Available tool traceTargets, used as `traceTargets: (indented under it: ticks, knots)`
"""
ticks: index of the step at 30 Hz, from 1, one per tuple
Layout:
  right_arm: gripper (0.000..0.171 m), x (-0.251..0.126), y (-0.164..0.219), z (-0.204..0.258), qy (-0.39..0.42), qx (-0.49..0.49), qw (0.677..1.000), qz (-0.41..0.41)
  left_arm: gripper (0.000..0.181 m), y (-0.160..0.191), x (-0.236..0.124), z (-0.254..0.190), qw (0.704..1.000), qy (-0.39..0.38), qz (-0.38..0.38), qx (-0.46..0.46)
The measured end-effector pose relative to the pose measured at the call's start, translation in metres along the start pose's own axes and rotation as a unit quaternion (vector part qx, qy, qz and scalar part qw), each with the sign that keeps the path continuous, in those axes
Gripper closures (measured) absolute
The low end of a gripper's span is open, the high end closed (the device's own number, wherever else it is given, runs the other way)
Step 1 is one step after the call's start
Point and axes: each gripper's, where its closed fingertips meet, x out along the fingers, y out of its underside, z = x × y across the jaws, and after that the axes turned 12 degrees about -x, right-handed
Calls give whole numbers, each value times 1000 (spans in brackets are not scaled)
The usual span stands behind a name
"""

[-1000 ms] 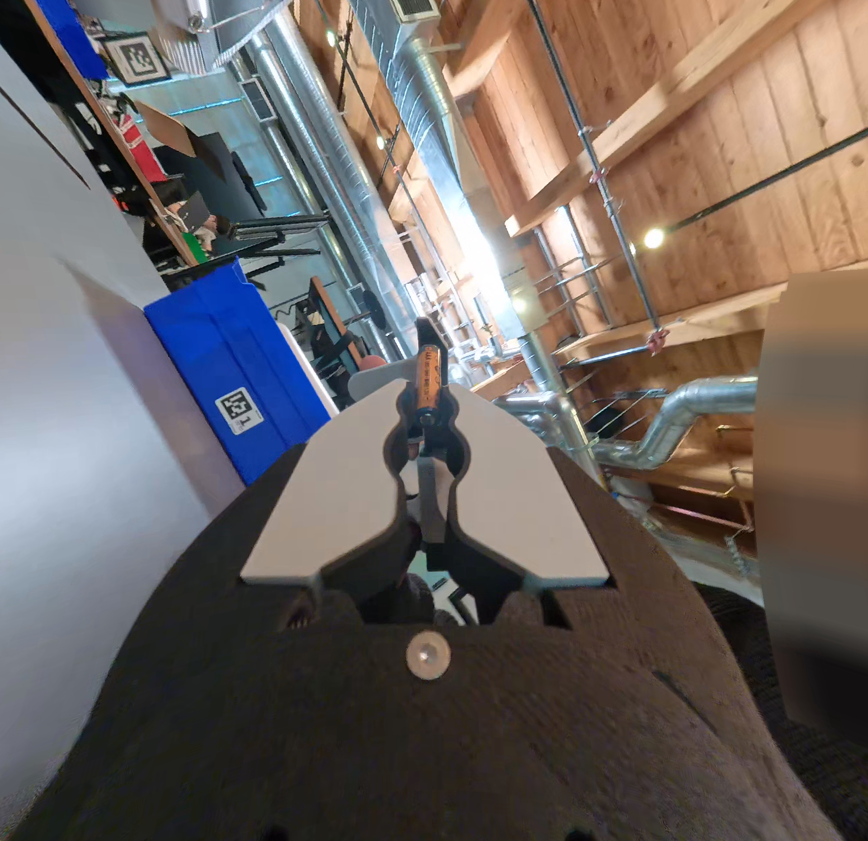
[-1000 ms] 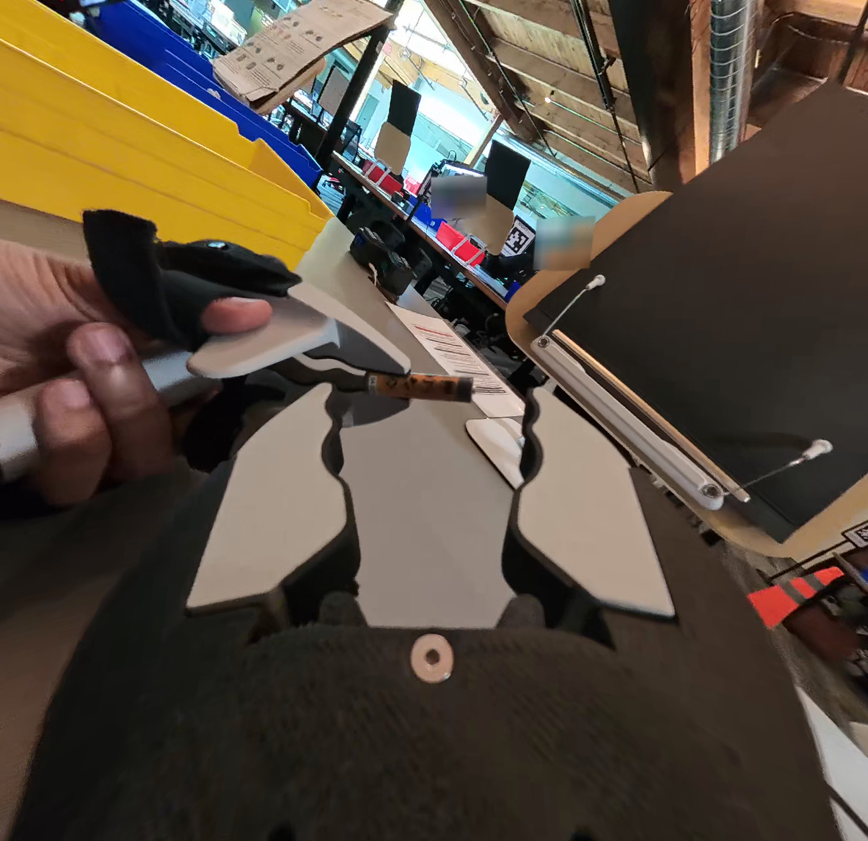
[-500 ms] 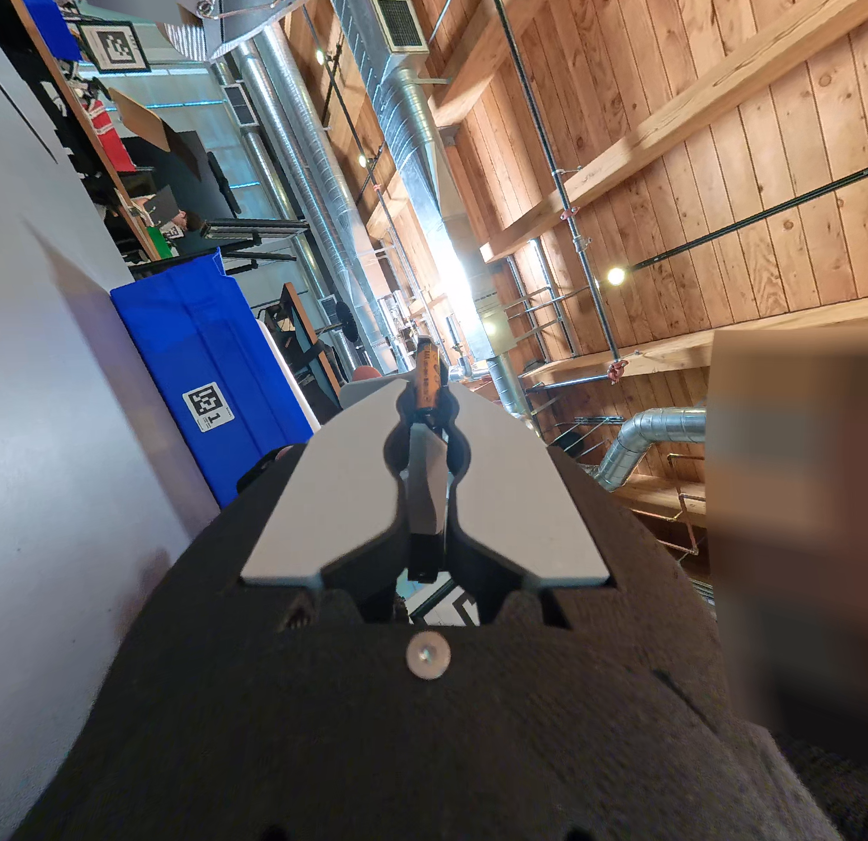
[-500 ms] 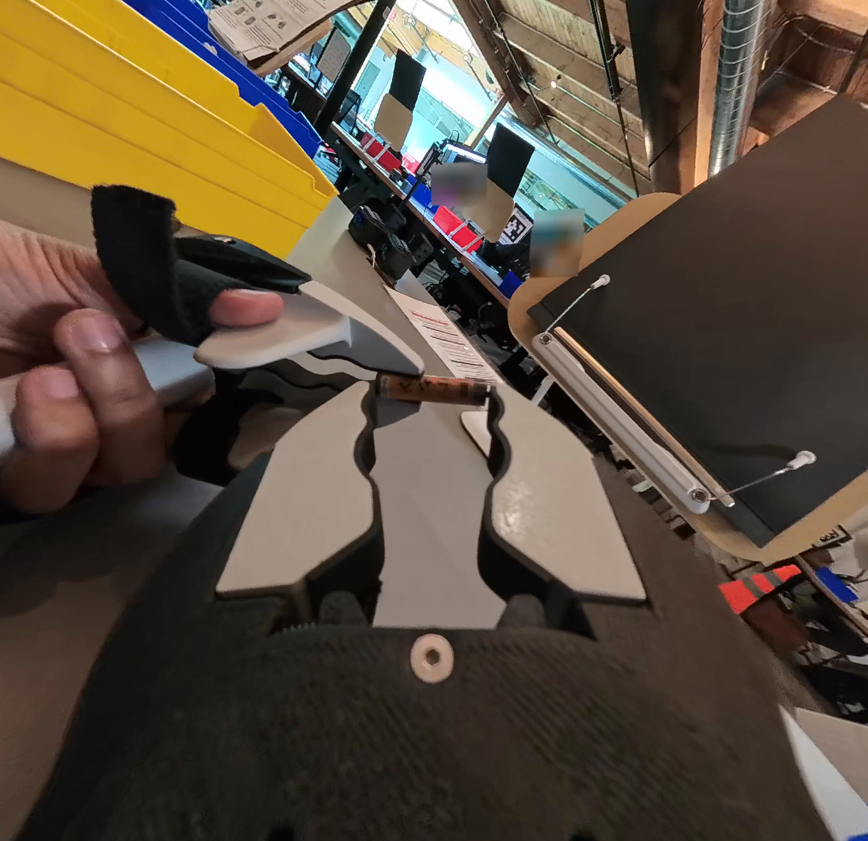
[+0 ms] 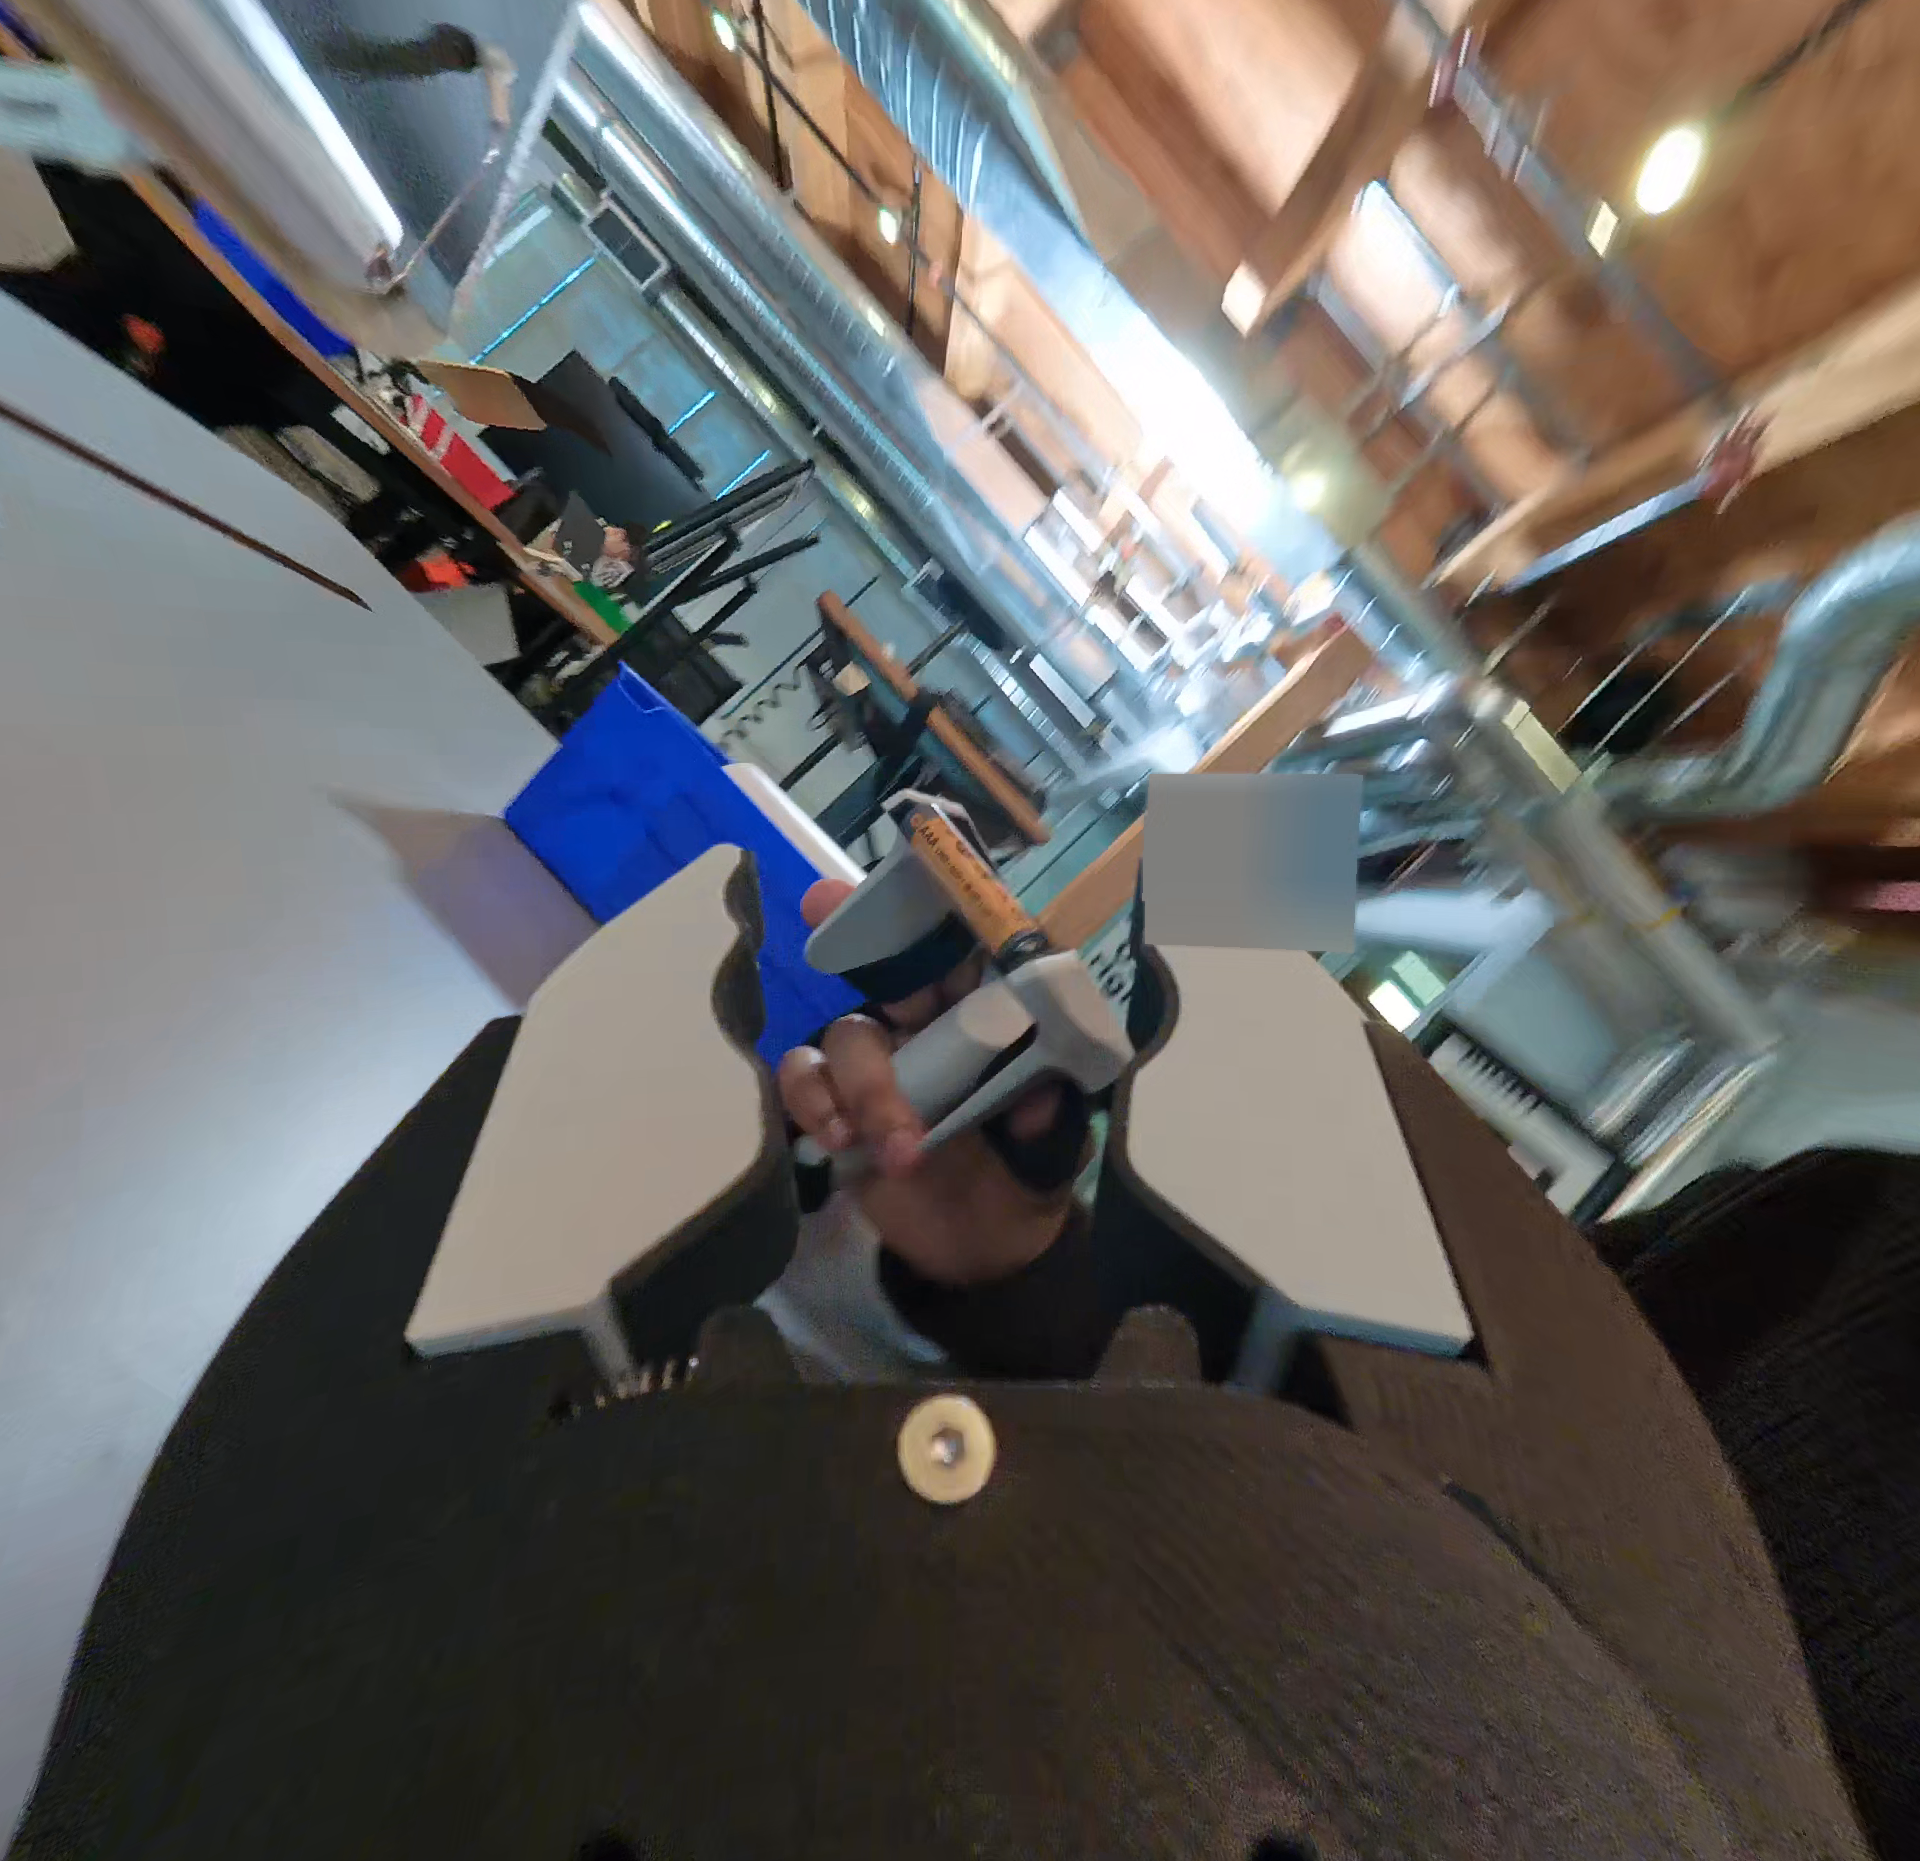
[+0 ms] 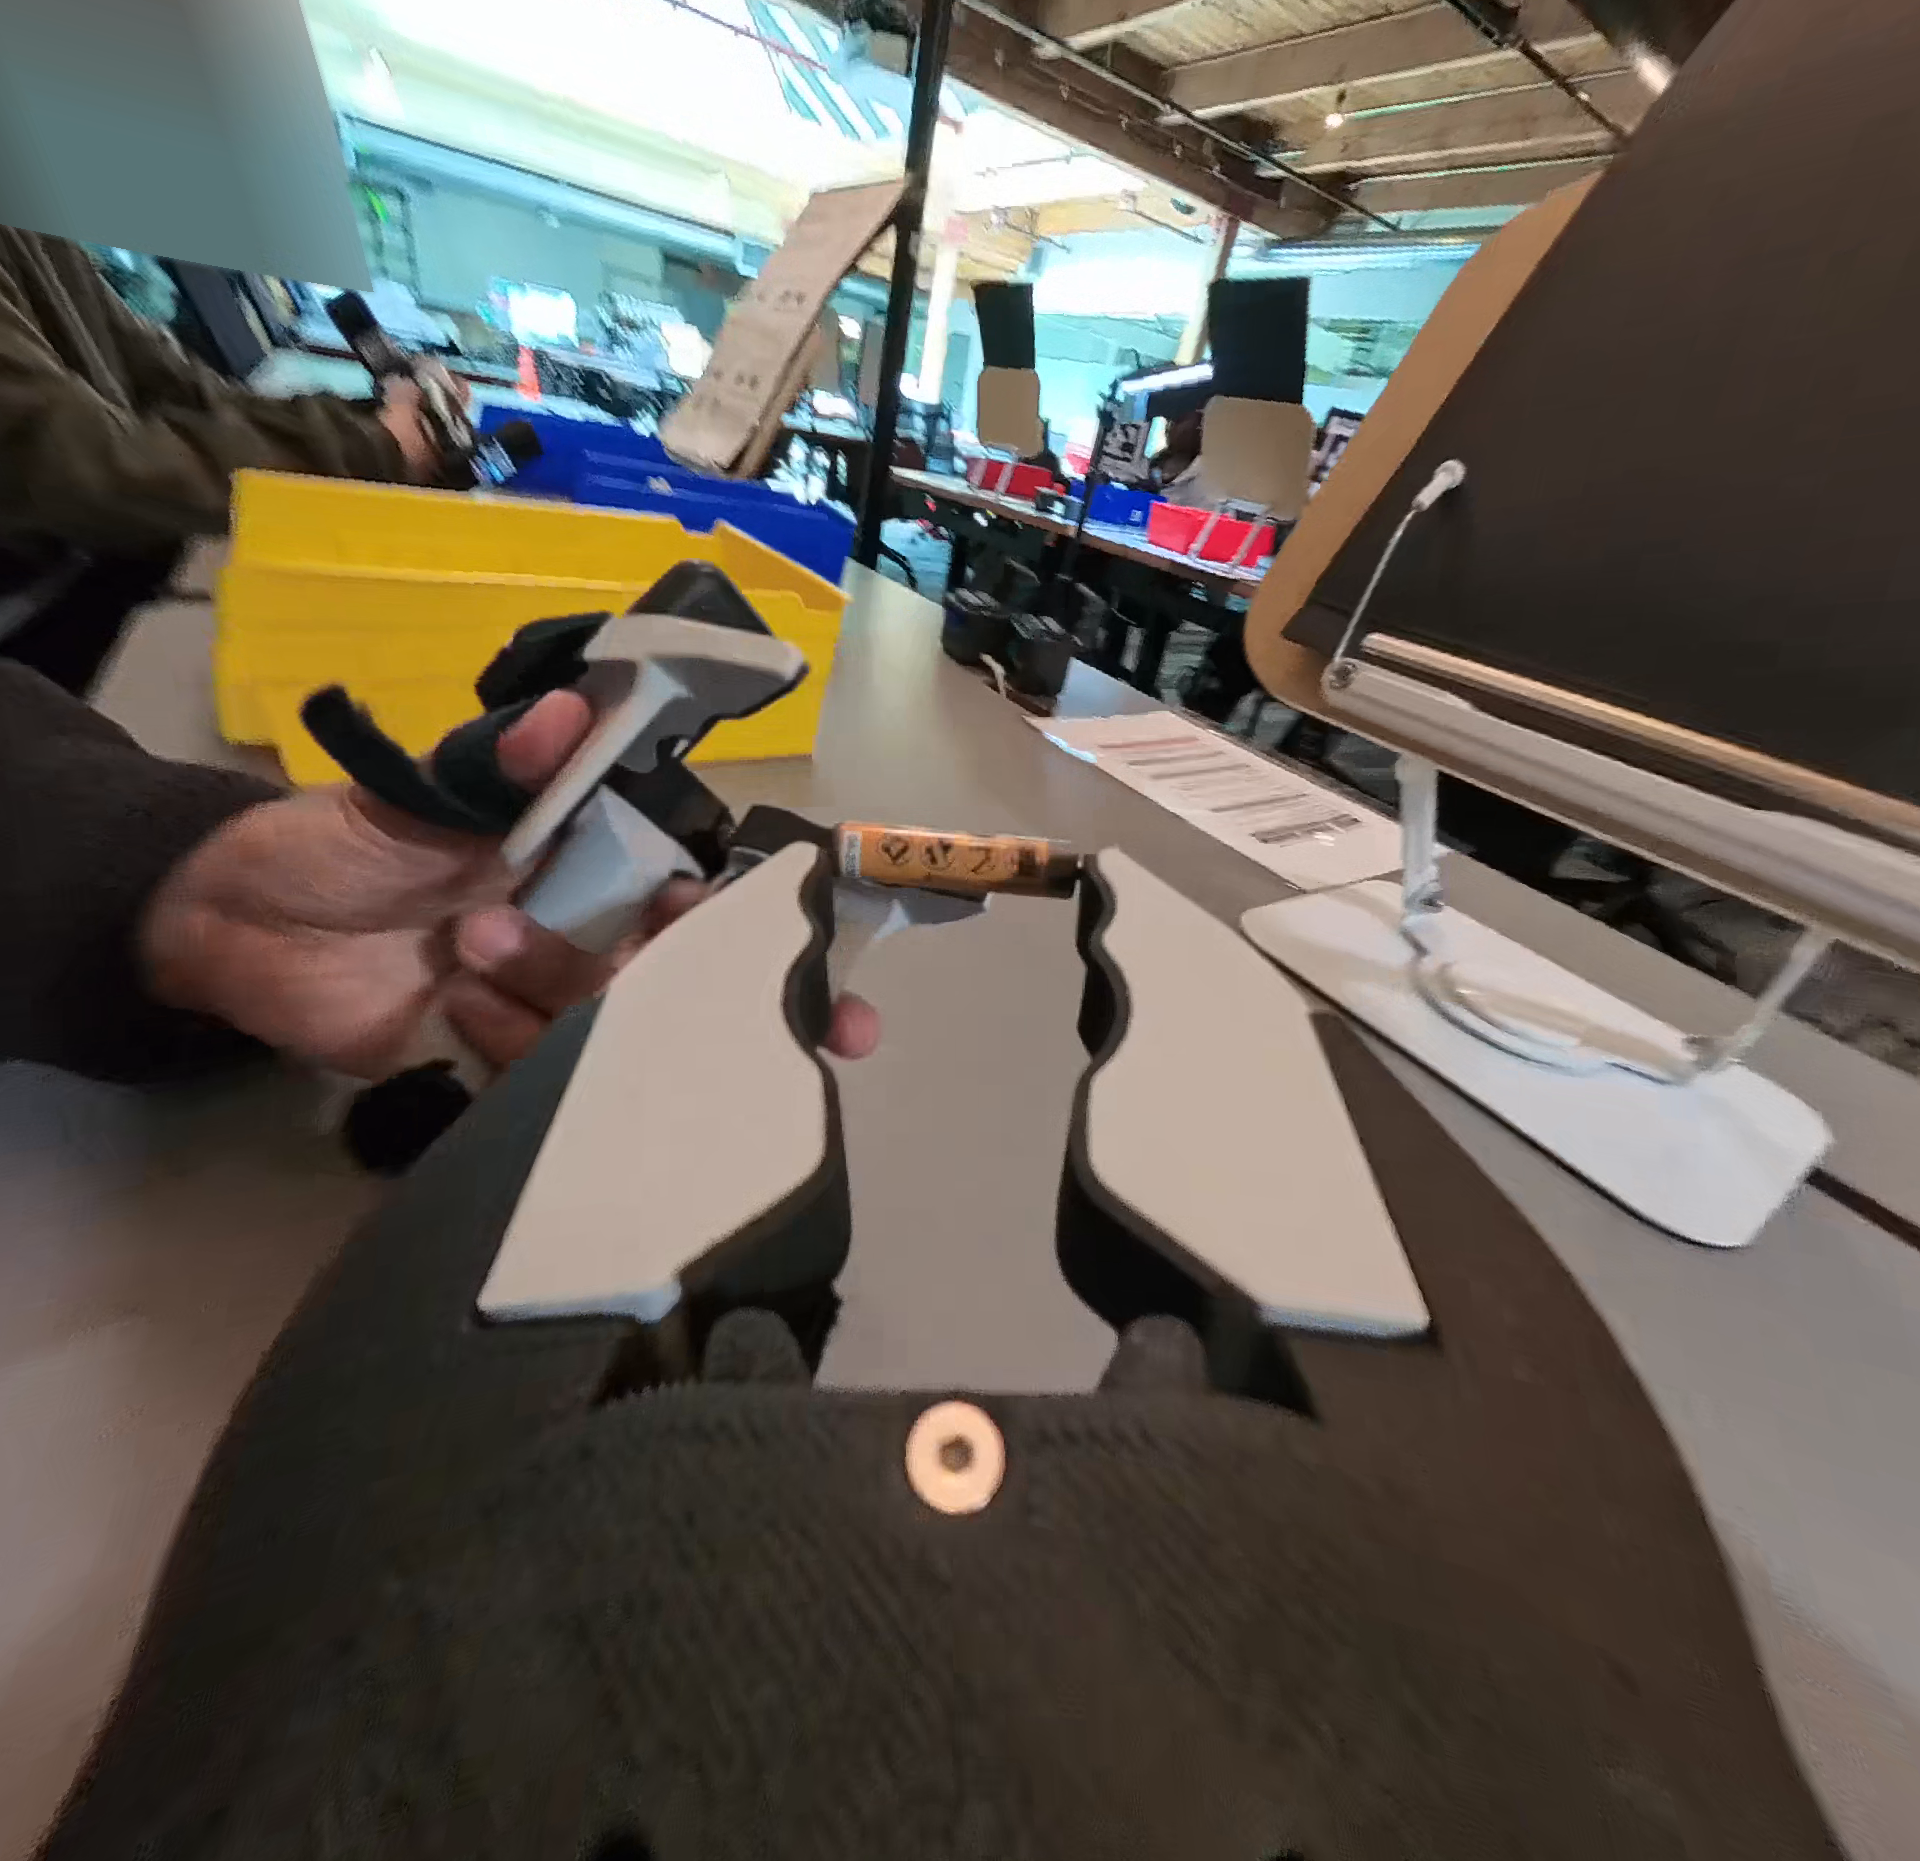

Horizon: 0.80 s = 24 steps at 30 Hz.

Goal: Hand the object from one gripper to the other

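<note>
An orange and black battery [image 6: 956, 861] lies crosswise between the tips of my right gripper [image 6: 956, 868], which is shut on its two ends. It hangs above the grey table [image 6: 935, 689]. My left gripper [image 5: 945, 918] is open wide and empty, and faces the right one. In the left wrist view the battery [image 5: 966, 881] shows just beyond the left fingertips, held by the right gripper [image 5: 971, 892] in a hand. In the right wrist view one left finger [image 6: 675, 658] stands above and left of the battery and the other [image 6: 909, 907] just under it.
Stacked yellow bins [image 6: 520, 606] stand on the table at the back left, with blue bins [image 6: 727, 502] behind. A tilted black board on a white-based stand [image 6: 1558, 1094] is at the right, with a paper sheet [image 6: 1216, 772] beside it. Another person's sleeve [image 6: 156, 429] is at the far left.
My right gripper has closed on the battery's ends. My left gripper has opened and let the battery go. Both views have swung, and the right one now looks more level across the table.
</note>
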Motion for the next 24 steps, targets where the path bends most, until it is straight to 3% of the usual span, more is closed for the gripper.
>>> traceTargets:
  ticks: [3,6,9,15,19,24]
  knots:
    - [125,-7,-13,1,-47,70,995,-54,106,11,5,-5,985,-36,72,152]
    - [125,-12,-22,7,-130,210,964,-101,111,27,7,-9,933,-67,130,328]
    - [126,-14,-20,9,-195,341,914,-108,115,35,7,-12,879,-81,125,453]
    - [125,-9,-10,27,-273,457,844,-63,132,44,7,-14,833,-79,134,531]
    - [125,-11,-10,27,-307,529,789,-67,157,45,6,-11,808,-87,146,564]
    - [125,-10,-6,29,-321,559,762,-53,159,50,6,-5,793,-95,161,580]
